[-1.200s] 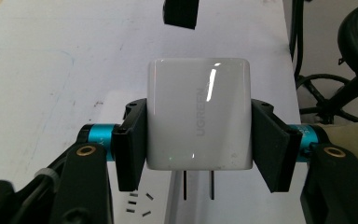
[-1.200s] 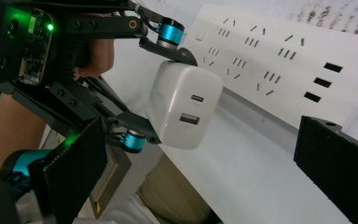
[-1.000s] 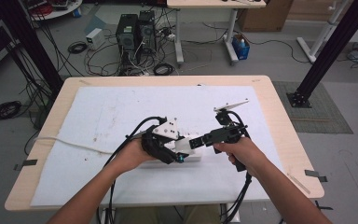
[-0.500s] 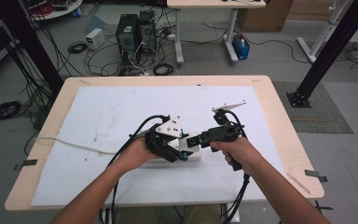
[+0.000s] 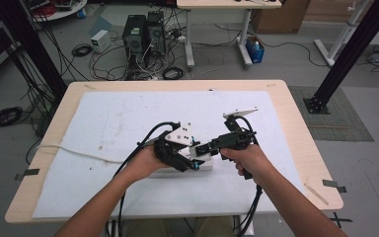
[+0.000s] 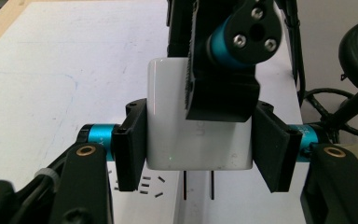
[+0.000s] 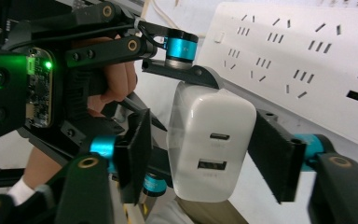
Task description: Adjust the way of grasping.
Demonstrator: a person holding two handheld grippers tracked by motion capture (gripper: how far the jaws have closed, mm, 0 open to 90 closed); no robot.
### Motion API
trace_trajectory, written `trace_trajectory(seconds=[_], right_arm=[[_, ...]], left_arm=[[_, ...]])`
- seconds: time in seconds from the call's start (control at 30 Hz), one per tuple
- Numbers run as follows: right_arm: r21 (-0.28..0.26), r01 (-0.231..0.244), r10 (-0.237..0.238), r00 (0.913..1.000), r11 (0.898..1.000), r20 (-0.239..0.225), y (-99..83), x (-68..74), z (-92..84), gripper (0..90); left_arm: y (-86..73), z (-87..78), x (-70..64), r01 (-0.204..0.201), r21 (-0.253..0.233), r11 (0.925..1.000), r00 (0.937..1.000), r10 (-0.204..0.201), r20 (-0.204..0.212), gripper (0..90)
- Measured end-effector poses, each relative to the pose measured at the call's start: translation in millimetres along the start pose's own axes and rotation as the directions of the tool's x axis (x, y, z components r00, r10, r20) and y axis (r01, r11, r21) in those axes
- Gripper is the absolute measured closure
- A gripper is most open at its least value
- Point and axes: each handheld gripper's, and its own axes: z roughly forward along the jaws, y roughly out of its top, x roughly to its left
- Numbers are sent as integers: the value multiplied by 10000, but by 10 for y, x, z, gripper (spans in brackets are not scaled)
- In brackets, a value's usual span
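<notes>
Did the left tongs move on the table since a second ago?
No. The left tongs stay in the same spot by the white power strip, shut on the white charger.

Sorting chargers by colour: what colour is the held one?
White; the charger shows best in the right gripper view.

A white charger block [image 7: 212,147] with rounded corners is hanging in the air just above a white power strip [image 7: 307,60], its two metal prongs [image 6: 198,184] pointing down at the slots, its two ports [image 7: 216,151] showing on the opposite face
</notes>
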Motion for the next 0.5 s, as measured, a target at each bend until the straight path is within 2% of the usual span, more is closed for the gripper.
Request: trace_trajectory(seconds=[0.13,0.23,0.3,0.33,0.4,0.43,0.47,0.5], right_arm=[[164,-170,173,9997,9997,-155,-10,-33,23,470],[133,-86,89,9998,9999,-181,-27,-55,34,536],[73,-70,71,9998,9999,-168,-31,-59,32,550],[101,-174,176,9995,9998,-250,-32,-74,28,588],[102,-353,358,9983,9993,-456,-38,-107,24,604],[102,-353,358,9983,9993,-456,-38,-107,24,604],[12,-231,232,9985,9997,-488,-46,-123,24,621],[12,-231,232,9985,9997,-488,-46,-123,24,621]], left_arm=[[12,8,-25,-98,31,9999,9999,98,-35,425],[15,25,-37,-290,108,9995,9995,291,-123,425],[18,28,-44,-309,135,9994,9994,311,-160,425],[20,35,-58,-446,204,9988,9986,452,-279,425],[31,45,-80,-751,338,9966,9960,766,-449,425],[31,45,-80,-751,338,9966,9960,766,-449,424],[46,76,-127,-1112,548,9923,9895,1156,-862,423],[46,76,-127,-1112,548,9923,9895,1156,-862,422]])
